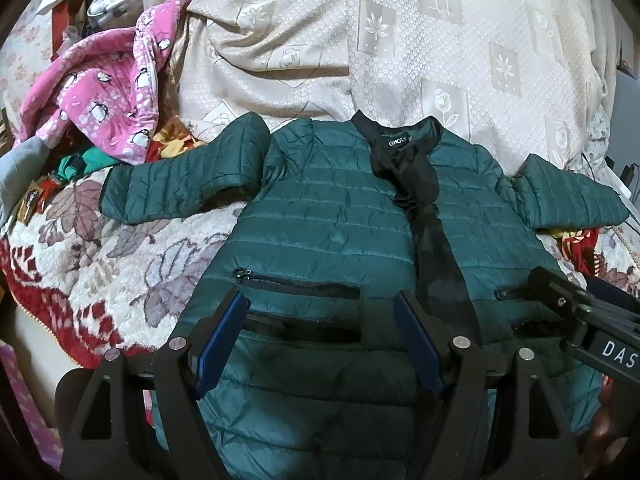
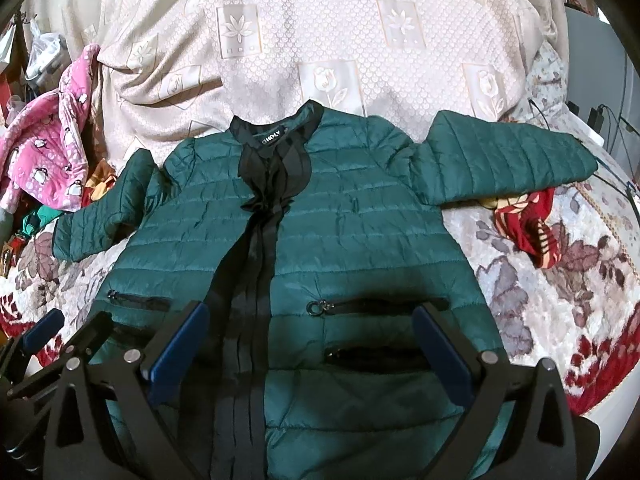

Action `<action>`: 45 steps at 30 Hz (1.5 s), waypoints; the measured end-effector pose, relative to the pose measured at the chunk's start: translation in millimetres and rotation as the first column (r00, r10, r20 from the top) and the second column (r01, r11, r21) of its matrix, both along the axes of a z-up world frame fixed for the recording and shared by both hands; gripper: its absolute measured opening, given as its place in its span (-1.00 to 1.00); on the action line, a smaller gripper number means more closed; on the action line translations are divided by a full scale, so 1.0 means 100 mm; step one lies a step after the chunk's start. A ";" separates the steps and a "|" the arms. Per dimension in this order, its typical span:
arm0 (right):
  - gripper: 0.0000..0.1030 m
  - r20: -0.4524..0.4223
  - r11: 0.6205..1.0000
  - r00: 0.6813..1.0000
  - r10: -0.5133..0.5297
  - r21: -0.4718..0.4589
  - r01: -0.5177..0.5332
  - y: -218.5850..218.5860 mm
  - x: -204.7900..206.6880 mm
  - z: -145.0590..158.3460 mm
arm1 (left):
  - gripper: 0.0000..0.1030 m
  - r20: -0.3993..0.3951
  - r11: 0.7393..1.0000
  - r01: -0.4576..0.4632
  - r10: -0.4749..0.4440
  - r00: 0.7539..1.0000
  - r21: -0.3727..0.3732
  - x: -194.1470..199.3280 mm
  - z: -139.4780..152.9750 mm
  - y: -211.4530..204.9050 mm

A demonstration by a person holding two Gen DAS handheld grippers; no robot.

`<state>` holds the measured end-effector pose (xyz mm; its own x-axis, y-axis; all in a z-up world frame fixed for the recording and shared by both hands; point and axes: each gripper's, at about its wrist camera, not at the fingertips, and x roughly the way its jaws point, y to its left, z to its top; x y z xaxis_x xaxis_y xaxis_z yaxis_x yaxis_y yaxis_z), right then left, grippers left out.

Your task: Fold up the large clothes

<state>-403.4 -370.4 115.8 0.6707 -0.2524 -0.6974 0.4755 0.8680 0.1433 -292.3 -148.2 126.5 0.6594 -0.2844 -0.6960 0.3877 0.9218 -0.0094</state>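
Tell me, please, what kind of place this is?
Probably a bedroom at home: the green quilted jacket lies spread on a floral blanket, a cream patterned bedspread lies behind, and pink penguin-print clothing is heaped beside it.

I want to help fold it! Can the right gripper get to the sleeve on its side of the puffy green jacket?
Probably yes. The right gripper hovers open over the quilted green jacket, and that sleeve lies spread flat on the floral blanket with nothing on top of it.
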 end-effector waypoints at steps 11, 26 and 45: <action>0.99 0.009 1.000 1.000 0.010 -0.012 -0.010 0.10 -0.06 0.01 | -0.08 0.038 1.000 0.000 0.000 0.999 -0.007 -0.10 0.09 0.03; 0.99 -0.005 1.000 1.000 0.008 -0.027 -0.008 0.05 0.01 -0.02 | -0.07 0.019 1.000 -0.018 0.018 1.000 -0.002 -0.03 -0.04 0.05; 0.99 -0.039 0.998 0.999 0.012 -0.064 -0.015 -0.23 0.55 -0.07 | -0.07 0.038 0.998 -0.046 0.045 0.998 0.046 0.53 -0.10 -0.14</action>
